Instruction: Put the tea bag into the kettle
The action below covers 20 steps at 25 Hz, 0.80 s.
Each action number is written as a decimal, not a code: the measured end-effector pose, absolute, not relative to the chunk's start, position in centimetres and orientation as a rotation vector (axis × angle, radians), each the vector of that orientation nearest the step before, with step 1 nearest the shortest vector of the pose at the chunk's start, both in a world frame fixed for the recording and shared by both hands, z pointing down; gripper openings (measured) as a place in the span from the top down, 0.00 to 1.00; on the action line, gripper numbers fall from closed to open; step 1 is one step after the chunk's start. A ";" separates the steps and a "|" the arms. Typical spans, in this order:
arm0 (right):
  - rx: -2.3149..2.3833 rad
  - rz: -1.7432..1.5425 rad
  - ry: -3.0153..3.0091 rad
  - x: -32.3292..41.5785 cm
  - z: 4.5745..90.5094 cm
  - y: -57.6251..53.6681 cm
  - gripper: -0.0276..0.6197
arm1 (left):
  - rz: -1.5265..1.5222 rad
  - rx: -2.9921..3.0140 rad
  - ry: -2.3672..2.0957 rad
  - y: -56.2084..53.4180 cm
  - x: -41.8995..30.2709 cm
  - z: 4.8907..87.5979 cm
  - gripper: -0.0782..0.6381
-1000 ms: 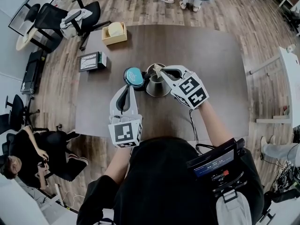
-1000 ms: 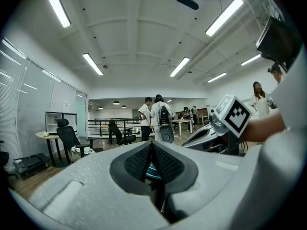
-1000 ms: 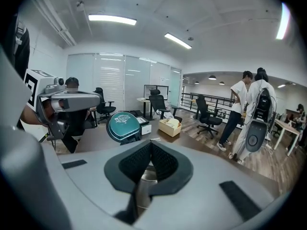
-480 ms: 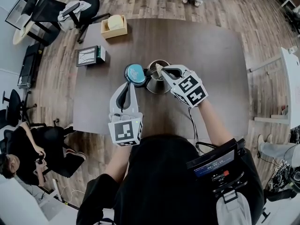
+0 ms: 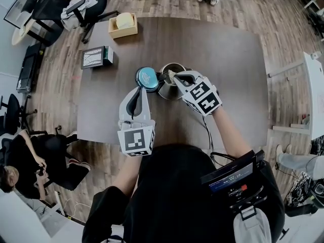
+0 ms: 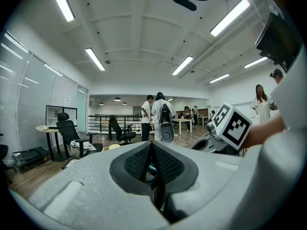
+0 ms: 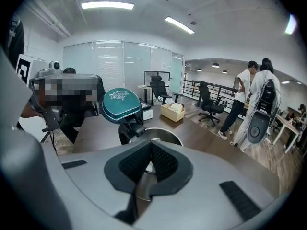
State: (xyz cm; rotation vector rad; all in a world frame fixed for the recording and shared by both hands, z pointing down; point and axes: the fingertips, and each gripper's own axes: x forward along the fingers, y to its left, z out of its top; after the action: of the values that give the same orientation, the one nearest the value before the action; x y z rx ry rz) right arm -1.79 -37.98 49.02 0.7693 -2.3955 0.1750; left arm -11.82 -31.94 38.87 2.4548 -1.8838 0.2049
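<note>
One teal lid [image 5: 147, 78] upright beside kettle [image 5: 167, 90] mouth; wooden box [image 5: 123, 25] beyond

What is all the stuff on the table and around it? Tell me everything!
table: one, dark brown, middle of the floor
kettle: one, silver, mid-table, open
kettle lid: one, teal, flipped up at the kettle's left
tea bag: one, pale, over the kettle's mouth
wooden box: one, light wood, table's far left corner
small box: one, dark, table's left edge
office chairs: several, black, floor beyond the table
seated person: one, floor at lower left
left gripper: grey, jaws shut on kettle lid
right gripper: grey, jaws shut on tea bag
</note>
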 end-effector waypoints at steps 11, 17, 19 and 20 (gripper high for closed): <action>0.759 0.187 -2.362 -1.9 49.7 -37.9 0.95 | 0.208 2.462 -1.883 -31.9 -12.1 38.7 0.89; 0.764 0.230 -2.360 -2.1 50.1 -38.1 0.94 | 0.212 2.468 -1.893 -31.9 -12.2 38.4 0.89; 0.767 0.254 -2.359 -2.0 50.1 -38.2 0.94 | 0.209 2.472 -1.890 -31.8 -12.0 38.3 0.89; 0.769 0.264 -2.358 -2.0 50.1 -38.2 0.94 | 0.208 2.473 -1.890 -31.8 -11.9 38.3 0.89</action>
State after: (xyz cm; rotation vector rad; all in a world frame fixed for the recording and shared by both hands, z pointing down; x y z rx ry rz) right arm -1.97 -38.18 50.05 0.7685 -2.3582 0.2638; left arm -11.94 -31.76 38.31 2.4731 -1.8901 0.2082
